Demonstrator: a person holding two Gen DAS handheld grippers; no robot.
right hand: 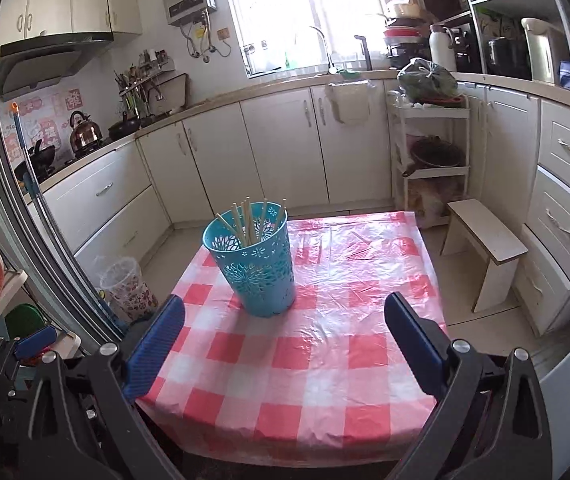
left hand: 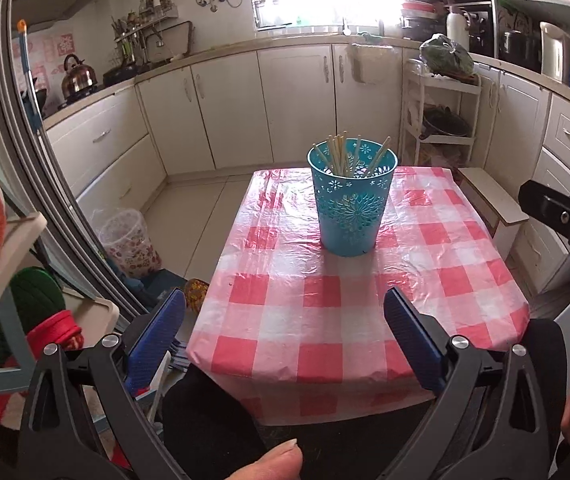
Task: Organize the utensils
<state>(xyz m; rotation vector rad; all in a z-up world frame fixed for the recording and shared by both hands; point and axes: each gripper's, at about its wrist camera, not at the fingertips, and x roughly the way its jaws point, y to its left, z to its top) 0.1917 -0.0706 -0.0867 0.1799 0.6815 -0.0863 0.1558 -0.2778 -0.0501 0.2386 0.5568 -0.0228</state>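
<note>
Turquoise plastic, pierced with a flower pattern: one holder (left hand: 347,200) stood upright on the table (left hand: 437,280), in the far half of the top as the left wrist view showed it. Its contents were a bundle of pale chopsticks (left hand: 341,154), leaning on the rim, tips above it. The table carried a red-and-white checked plastic cloth, glossy and creased. The left claw (left hand: 285,334) hovered over the near edge, blue-padded fingers (left hand: 413,344) spread wide, nothing between them, well apart from the holder. A thumb showed at the bottom of the view. Part of the right claw's black body entered at the right margin. A patterned waste bin (left hand: 127,242) stood on the floor to the left of the table.

Right wrist view: the same holder (right hand: 255,264) sat left of centre on the table (right hand: 365,320), chopsticks (right hand: 251,222) fanned inside it. The right claw (right hand: 285,334) was likewise spread wide and held nothing, poised above the near edge and clear of the holder. A small pale wooden stool (right hand: 489,244) stood on the floor just beside the table's far right corner.
</note>
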